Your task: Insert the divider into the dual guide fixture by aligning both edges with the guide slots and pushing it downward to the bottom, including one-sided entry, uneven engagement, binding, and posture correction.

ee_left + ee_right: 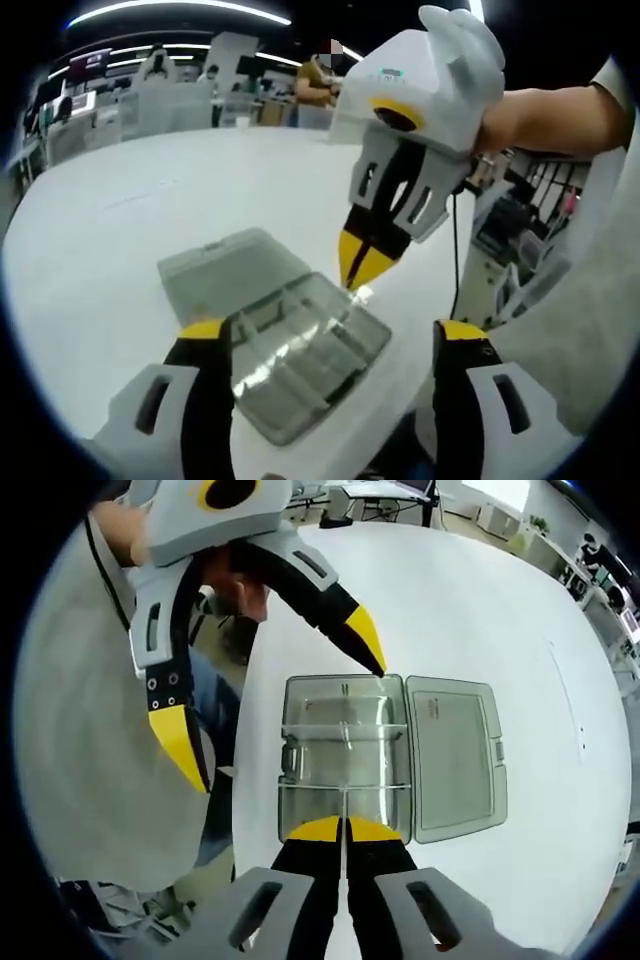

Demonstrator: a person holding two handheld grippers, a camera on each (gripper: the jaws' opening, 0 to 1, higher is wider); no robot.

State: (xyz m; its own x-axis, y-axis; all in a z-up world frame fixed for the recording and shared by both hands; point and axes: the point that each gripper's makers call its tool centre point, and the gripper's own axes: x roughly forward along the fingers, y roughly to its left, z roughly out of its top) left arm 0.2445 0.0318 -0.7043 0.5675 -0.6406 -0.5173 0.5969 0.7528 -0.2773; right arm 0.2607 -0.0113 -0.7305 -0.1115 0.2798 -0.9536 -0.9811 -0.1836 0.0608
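Divider (343, 810) pinched in right gripper (345, 829) over fixture (345, 755) (lid open); left gripper (335, 330) wide.

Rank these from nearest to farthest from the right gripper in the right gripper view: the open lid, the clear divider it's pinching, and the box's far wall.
1. Clear divider, a thin strip pinched in the right gripper.
2. Far wall of the clear box, straight ahead by the left gripper's tip.
3. Open lid, flat on the white table, off to the right.

White tongs (366, 268) with black, yellow-tipped jaws; blue jeans (210, 695).
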